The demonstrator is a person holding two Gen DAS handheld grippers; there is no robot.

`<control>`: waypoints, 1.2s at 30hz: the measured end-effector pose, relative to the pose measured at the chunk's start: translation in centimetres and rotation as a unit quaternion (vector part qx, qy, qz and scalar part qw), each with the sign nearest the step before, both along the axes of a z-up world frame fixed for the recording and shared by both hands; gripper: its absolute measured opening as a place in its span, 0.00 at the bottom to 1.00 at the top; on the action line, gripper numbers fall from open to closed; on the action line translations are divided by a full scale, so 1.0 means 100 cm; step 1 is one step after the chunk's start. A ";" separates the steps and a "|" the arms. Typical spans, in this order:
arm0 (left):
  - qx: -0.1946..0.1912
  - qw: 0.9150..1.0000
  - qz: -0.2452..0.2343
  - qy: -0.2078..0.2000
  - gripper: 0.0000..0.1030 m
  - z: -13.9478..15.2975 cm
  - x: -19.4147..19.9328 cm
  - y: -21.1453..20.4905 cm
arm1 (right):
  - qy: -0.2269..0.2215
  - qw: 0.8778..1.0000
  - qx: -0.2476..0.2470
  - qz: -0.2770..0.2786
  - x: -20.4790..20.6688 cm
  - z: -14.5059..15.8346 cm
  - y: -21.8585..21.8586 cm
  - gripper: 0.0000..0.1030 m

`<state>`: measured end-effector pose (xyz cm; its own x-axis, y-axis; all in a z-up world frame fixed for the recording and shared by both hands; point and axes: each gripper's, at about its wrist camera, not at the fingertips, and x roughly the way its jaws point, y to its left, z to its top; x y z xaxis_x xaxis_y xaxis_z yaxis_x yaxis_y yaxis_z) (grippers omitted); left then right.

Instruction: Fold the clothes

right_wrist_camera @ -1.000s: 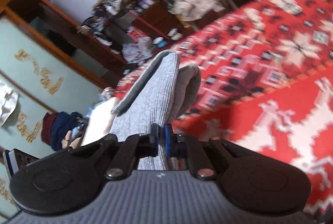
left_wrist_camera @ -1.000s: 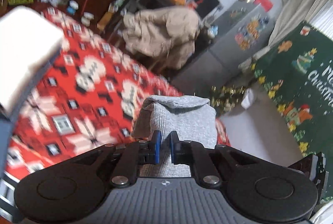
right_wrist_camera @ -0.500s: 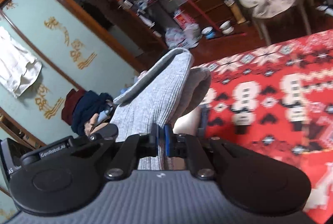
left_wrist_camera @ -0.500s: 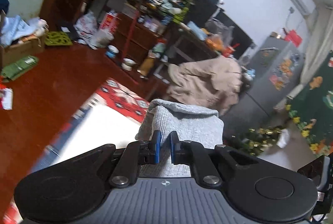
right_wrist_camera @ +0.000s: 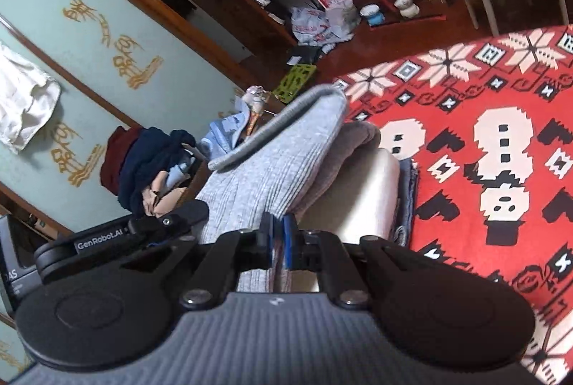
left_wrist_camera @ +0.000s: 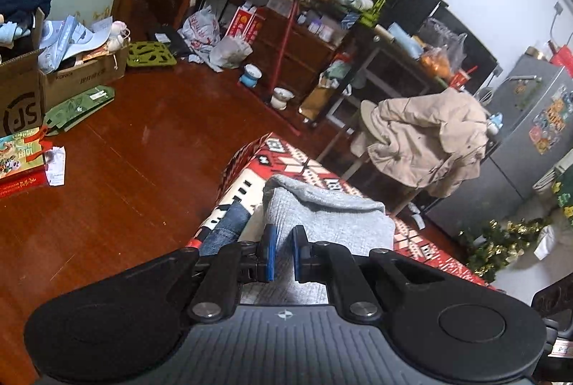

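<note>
Both hand-held grippers, left (left_wrist_camera: 281, 254) and right (right_wrist_camera: 277, 241), pinch the folded grey sweater (right_wrist_camera: 272, 170). Lower it flat on the white and blue stack (right_wrist_camera: 365, 195), then let go together.

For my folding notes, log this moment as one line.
left gripper: shut on grey knit garment | right gripper: shut on same garment | garment: folded, held over red patterned blanket

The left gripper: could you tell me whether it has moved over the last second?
Yes. The left gripper, shut on the grey garment, has swung left: the beige coat shifted from centre to the right.
</note>
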<state>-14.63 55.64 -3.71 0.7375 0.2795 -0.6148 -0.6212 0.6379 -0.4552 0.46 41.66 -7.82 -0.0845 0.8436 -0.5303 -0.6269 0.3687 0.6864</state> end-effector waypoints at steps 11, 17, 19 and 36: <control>-0.026 0.999 0.016 -0.013 0.34 0.001 -0.018 0.020 | 0.057 0.998 0.020 -0.007 0.044 -0.049 0.000 0.43; -0.035 0.999 0.004 -0.019 0.41 0.013 0.006 0.042 | 0.108 0.992 0.040 -0.053 0.104 -0.059 -0.001 0.69; -0.052 0.998 0.001 -0.024 0.41 0.011 0.015 0.049 | 0.150 0.986 0.051 -0.060 0.126 -0.068 0.008 0.74; -0.045 0.997 -0.044 0.042 0.39 -0.008 0.046 0.040 | 0.203 0.979 0.013 -0.021 0.132 -0.109 0.099 0.23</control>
